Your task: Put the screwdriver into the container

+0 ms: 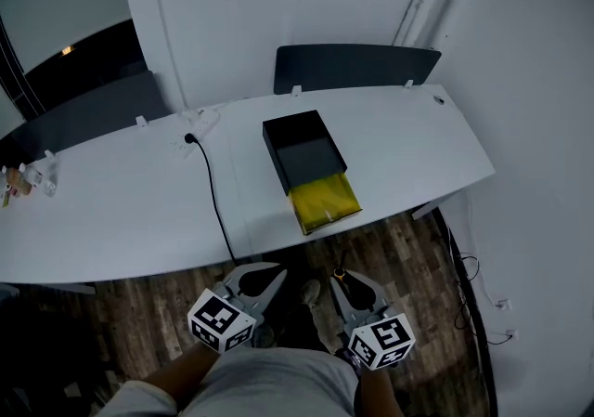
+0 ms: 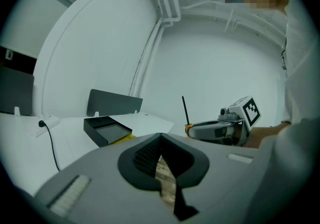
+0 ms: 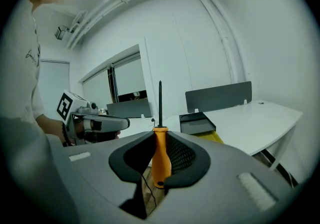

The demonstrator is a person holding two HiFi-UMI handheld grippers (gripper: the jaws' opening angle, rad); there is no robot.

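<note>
**Two grippers held low, screwdriver upright in the right one**

Closest to the viewer, both grippers are held just above the person's lap, over a dark wood floor (image 1: 418,257) and short of the table edge.

The right gripper (image 1: 351,287) has its jaws clamped on the fat orange handle of the screwdriver (image 3: 160,158). The thin black shaft points straight up past the jaw tips. Gripping the handle rather than the shaft probably gives the pads more to hold. It also leaves the long end free to go into a box first.

The left gripper (image 1: 263,274) sits beside the right one, a little apart. Its jaws are closed together on nothing, and it seems to have no part in this step.

Farther out is a long, curved white table (image 1: 121,211). A black cable (image 1: 212,192) runs across it from a plug near the back.

To the right of the cable is the container (image 1: 304,153), a shallow black box with its open top facing up. A yellow piece (image 1: 325,201) sticks out at its near end. The box is well apart from the screwdriver, so the carry across appears not yet made.

A dark divider panel (image 1: 357,67) stands at the table's far edge, against a white wall.
</note>
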